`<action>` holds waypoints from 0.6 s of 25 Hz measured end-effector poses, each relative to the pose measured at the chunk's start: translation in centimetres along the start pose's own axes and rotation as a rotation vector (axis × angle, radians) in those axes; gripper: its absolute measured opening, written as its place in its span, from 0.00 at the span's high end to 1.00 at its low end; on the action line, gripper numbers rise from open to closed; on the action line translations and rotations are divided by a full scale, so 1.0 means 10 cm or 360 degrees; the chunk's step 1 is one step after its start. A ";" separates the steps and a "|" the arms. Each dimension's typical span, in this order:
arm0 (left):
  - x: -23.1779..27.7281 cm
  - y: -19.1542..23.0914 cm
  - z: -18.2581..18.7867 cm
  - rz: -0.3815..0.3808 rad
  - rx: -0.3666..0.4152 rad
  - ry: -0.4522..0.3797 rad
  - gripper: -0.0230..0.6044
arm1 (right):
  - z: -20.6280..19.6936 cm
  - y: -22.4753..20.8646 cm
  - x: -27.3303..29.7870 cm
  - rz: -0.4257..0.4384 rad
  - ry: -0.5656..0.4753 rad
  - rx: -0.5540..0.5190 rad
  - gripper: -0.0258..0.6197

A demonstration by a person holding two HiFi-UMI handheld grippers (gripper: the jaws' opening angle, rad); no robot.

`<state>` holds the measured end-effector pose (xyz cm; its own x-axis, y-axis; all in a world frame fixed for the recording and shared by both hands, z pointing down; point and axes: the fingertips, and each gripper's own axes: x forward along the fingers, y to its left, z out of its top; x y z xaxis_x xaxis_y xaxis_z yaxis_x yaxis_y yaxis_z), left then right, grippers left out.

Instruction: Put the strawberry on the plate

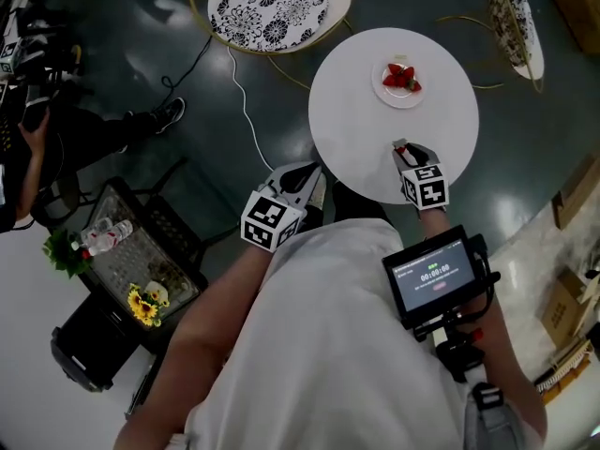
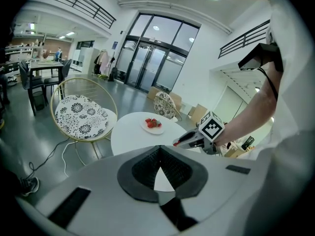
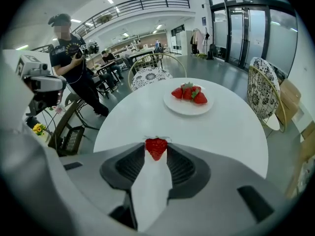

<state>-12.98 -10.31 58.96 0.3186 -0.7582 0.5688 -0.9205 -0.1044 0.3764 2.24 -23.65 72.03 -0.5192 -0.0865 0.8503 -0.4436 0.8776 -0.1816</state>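
Tips of the right tongs [image 3: 156, 150] are clamped on a strawberry [image 3: 156, 146], which is held above the near rim of the desk [image 3: 231, 127], well short of the plate [image 3: 176, 107]. Bare white desk top is left open between fruit and plate. Several strawberries [image 3: 189, 93] are piled on the plate. The left tongs [image 2: 158, 148] are clenched empty, farther from the plate, beside the desk's edge.

A: What do you count on your one table [image 3: 221, 132]?
B: One plate [image 3: 187, 108] with about three strawberries [image 3: 188, 93], plus one strawberry [image 3: 156, 146] in your right gripper [image 1: 401, 146].
A: Chairs?
B: Two: a patterned chair [image 1: 267, 6] top centre, another chair [image 1: 517, 17] upper right.
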 end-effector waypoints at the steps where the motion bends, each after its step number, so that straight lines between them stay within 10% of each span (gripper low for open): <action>1: -0.01 0.00 0.00 0.0006 -0.0005 -0.0002 0.95 | 0.05 -0.03 0.00 0.0001 -0.0005 -0.0012 0.73; 15: -0.16 0.14 -0.11 0.0140 -0.0112 -0.0019 0.95 | 0.84 -0.49 0.38 0.0006 -0.0084 0.0136 0.73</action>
<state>-14.53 -8.53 59.38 0.2339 -0.7703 0.5932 -0.9265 0.0083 0.3761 -3.68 -32.27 71.98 -0.5576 -0.1098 0.8228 -0.5009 0.8349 -0.2281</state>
